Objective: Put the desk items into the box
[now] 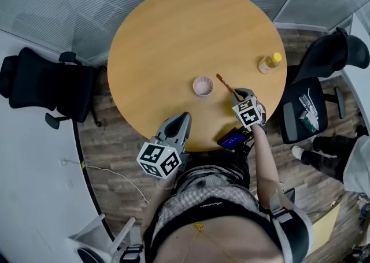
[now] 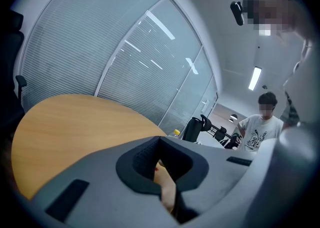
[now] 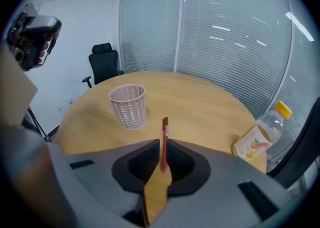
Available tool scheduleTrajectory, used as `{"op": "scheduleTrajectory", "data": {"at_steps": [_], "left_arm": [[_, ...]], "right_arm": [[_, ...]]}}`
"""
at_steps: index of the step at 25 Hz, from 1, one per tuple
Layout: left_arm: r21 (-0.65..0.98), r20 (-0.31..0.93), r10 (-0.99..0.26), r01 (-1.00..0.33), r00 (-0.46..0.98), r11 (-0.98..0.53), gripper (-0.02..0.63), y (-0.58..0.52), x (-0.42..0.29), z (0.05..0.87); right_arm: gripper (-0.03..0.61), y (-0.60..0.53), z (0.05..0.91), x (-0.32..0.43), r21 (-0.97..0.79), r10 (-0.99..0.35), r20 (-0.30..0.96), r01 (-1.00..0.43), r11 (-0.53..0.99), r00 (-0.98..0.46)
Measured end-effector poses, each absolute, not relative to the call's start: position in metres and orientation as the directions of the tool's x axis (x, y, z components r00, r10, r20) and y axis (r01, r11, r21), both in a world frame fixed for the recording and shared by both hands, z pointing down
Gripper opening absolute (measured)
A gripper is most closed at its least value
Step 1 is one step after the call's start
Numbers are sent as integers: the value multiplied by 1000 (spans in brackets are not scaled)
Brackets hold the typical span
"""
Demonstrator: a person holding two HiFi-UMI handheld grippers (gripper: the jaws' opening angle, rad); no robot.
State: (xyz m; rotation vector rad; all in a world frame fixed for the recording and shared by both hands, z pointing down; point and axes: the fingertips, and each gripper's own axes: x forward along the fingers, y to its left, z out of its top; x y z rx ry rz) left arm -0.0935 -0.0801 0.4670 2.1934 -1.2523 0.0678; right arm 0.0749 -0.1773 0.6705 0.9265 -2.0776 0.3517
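Bright, even office light comes from ceiling strips [image 2: 254, 77], which streak as glare across the blinds [image 3: 225, 31]. Shadows on the table [image 1: 173, 36] are faint. The 2 gripper views bulge fisheye-style with black corners; the pen [image 3: 163, 139] looks sharp in the right one.

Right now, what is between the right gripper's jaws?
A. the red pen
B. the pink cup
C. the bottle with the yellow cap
A: in the right gripper view, the jaws of the right gripper are closed on the near end of the red pen.
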Motion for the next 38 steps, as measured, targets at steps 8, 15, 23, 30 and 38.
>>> {"op": "scheduleTrajectory", "data": {"at_steps": [8, 15, 23, 30, 38], "left_arm": [[479, 338, -779, -809, 528, -341, 2, -74, -101, 471], [479, 347, -791, -820, 504, -312, 2, -71, -106, 473], [480, 352, -806, -831, 476, -281, 2, -68, -113, 475], [486, 351, -804, -827, 480, -281, 2, -68, -112, 477], [489, 342, -799, -820, 494, -298, 2, -67, -107, 475]], "right_arm": [[71, -175, 695, 76, 46, -435, 812, -701, 711, -388], [91, -178, 719, 85, 46, -403, 840, -693, 720, -363], [91, -178, 736, 95, 11, -384, 855, -729, 684, -348], [91, -179, 739, 96, -48, -395, 831, -758, 650, -391], [60, -176, 736, 91, -10, -402, 835, -740, 673, -377]]}}
